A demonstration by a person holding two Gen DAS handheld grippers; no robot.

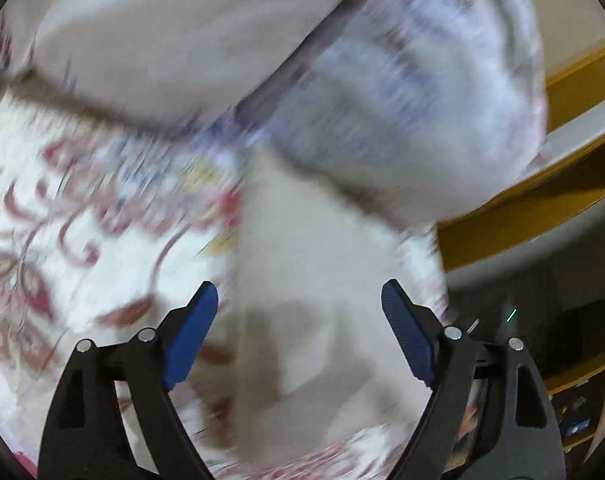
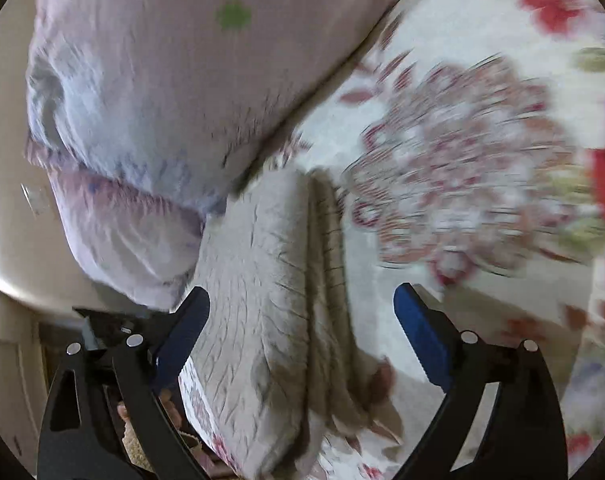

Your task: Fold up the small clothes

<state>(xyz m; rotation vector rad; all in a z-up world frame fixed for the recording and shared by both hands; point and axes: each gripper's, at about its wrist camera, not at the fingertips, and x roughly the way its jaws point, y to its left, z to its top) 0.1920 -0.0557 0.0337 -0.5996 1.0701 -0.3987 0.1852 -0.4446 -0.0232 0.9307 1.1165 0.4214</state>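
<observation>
A small cream-white garment (image 1: 322, 280) lies on a floral bedsheet (image 1: 82, 208), blurred by motion. My left gripper (image 1: 298, 300) is open above it, blue pads apart, holding nothing. In the right wrist view the same garment (image 2: 262, 280) shows as a folded, textured cream piece with stacked edges on its right side. My right gripper (image 2: 302, 300) is open just over it, its fingers to either side, empty.
A large pale lilac pillow (image 2: 162, 80) lies behind the garment, also in the left wrist view (image 1: 402, 80). The floral sheet (image 2: 462, 180) spreads to the right. A yellow wooden bed frame (image 1: 542, 208) and dark shelving (image 1: 574, 400) are at the right.
</observation>
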